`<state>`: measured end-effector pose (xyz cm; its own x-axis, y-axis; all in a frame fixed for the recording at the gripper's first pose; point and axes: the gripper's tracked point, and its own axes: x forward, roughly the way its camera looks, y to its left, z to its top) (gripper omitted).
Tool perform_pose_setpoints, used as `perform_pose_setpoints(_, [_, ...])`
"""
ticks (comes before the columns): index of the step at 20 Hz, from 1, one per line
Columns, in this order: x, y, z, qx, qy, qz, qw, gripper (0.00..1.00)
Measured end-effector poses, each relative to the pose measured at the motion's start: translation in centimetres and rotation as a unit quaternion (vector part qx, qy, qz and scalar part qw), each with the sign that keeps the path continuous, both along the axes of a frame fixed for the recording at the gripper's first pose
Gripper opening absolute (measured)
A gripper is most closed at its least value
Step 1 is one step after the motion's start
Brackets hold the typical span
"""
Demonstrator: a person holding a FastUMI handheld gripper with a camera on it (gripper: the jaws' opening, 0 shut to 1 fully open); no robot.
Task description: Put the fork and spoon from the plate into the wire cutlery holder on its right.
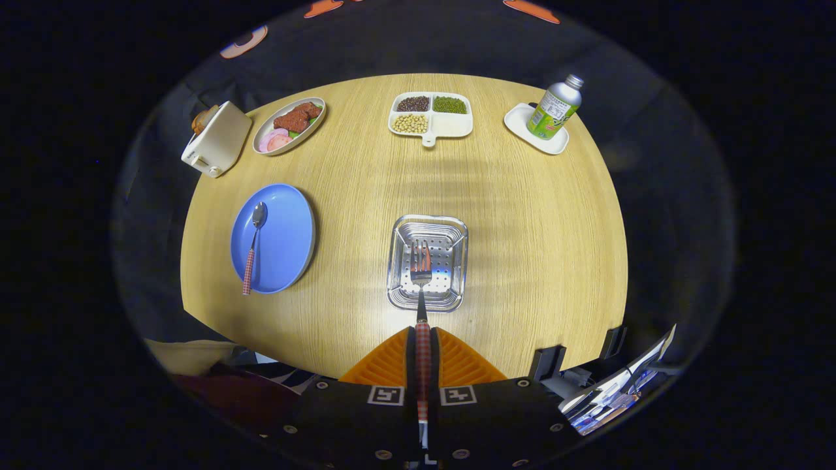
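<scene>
My gripper [422, 349] is shut on the fork [421, 274], both fingers pressing the checked handle. The fork points forward with its tines over the metal cutlery holder [457, 230], a square perforated steel basket standing on the wooden table just ahead of the fingers. I cannot tell whether the tines touch the holder. To the holder's left lies a blue plate [287, 228] with the spoon [253, 245] on it, bowl away from me, checked handle reaching over the plate's near rim.
At the table's far side stand a white toaster [217, 138], an oval dish of food [289, 125], a divided white tray of beans [431, 115] and a green bottle [554, 108] on a white coaster. The table's near edge runs close under the fingers.
</scene>
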<state>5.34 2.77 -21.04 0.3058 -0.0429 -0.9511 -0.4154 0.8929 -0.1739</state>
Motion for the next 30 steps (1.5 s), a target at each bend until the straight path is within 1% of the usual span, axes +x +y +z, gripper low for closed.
perform_pose_setpoints(3, [0.4, 0.0, -0.6, -0.005, 0.016, -0.01, 1.0, 0.06])
perform_pose_setpoints(8, [0.8, -0.6, -1.5, -0.015, 0.054, -0.041, 0.998, 0.06])
perform_pose_setpoints(12, [1.7, -0.4, -1.9, -0.024, 0.06, -0.045, 0.997, 0.06])
perform_pose_setpoints(14, [1.9, -0.1, -2.1, -0.022, 0.064, -0.047, 0.997, 0.09])
perform_pose_setpoints(16, [2.4, 0.3, -2.1, -0.018, 0.059, -0.049, 0.997, 0.12])
perform_pose_setpoints(19, [3.2, 0.5, -1.9, -0.015, 0.046, -0.049, 0.998, 0.13])
perform_pose_setpoints(22, [4.1, 1.3, -0.7, 0.004, 0.015, -0.047, 0.999, 0.19])
perform_pose_setpoints(23, [4.4, 1.7, -0.1, 0.011, 0.001, -0.043, 0.999, 0.26])
perform_pose_setpoints(26, [5.4, 3.0, 2.4, 0.023, -0.06, -0.014, 0.998, 0.42])
perform_pose_setpoints(27, [5.4, 3.7, 3.0, 0.031, -0.078, -0.007, 0.996, 0.51])
perform_pose_setpoints(28, [5.1, 4.7, 3.5, 0.042, -0.091, -0.003, 0.995, 0.56])
perform_pose_setpoints(29, [4.6, 5.6, 3.8, 0.055, -0.102, 0.001, 0.993, 0.65])
perform_pose_setpoints(30, [4.1, 6.4, 4.2, 0.065, -0.111, 0.007, 0.992, 0.69])
